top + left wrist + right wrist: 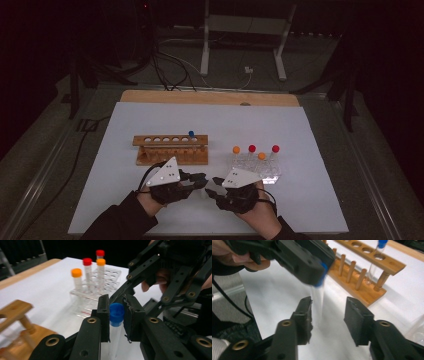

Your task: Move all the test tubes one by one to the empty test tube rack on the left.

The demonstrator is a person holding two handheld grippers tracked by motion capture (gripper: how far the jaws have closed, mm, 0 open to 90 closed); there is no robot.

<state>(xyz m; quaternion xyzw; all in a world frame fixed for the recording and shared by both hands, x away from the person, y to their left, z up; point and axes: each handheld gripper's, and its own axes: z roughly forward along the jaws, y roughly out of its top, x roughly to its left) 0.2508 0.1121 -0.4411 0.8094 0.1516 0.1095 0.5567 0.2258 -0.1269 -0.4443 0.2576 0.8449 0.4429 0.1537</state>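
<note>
The blue-capped tube (pixel 116 322) hangs between the two grippers, above the white mat (pixel 300 200) and in front of the wooden rack (pixel 170 150). The left gripper (pixel 117 315) has its jaws clamped on the tube at the cap, the clear body pointing down. The right gripper (pixel 327 315) has its jaws apart on either side of the tube's lower end, not pressing it.

Risks, as I judge them: the grip sits high, on the cap alone, so the tube could swing or pull out of the cap if the left hand tilts or jerks. The right jaws stay close around the glass, so a sideways move of either hand could knock the tube askew. The clear rack (pixel 257 167) stands just beside the right hand; a careless pull-back could tip it and its tubes. Lowering the tube off-centre into a wooden rack hole would jam it on the rim.

Count: two grippers; two racks, one wooden and one clear; six tubes in all — the held blue one, a second blue tube (pixel 191 137) standing in the wooden rack, and four in the clear rack, two with orange caps (pixel 76 272) and two with red caps (pixel 87 261).
</note>
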